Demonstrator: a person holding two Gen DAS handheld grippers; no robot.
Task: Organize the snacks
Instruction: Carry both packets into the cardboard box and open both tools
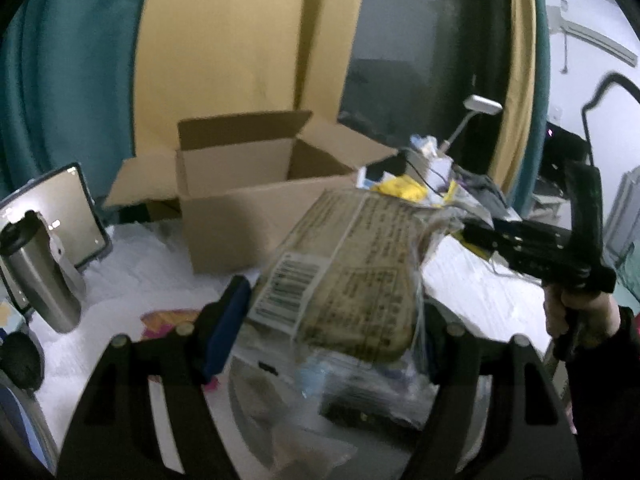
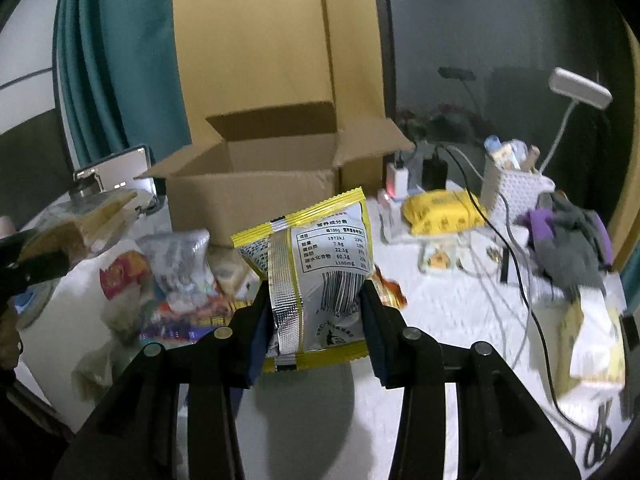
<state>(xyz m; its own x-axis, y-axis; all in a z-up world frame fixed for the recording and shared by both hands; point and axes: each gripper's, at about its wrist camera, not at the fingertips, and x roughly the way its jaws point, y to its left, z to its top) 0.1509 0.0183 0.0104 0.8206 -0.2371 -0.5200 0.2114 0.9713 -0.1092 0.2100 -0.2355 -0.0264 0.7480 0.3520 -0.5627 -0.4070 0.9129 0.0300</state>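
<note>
My left gripper (image 1: 332, 312) is shut on a clear bag of brown snack (image 1: 344, 272) with a barcode label, held above the white table in front of the open cardboard box (image 1: 240, 200). My right gripper (image 2: 316, 304) is shut on a yellow and silver snack packet (image 2: 316, 264), held upright before the same box (image 2: 256, 192). The left gripper with its brown bag (image 2: 76, 220) shows at the left edge of the right wrist view. The right gripper (image 1: 532, 248) shows at the right of the left wrist view. A heap of loose snack bags (image 2: 172, 276) lies left of the packet.
A steel mug (image 1: 40, 276) and a tablet (image 1: 68, 208) stand at the left. A yellow pack (image 2: 440, 212), a white basket (image 2: 512, 196), a lamp (image 2: 576, 88), cables (image 2: 500, 240) and grey cloth (image 2: 568, 240) crowd the right. A tall cardboard sheet (image 2: 272, 40) leans behind the box.
</note>
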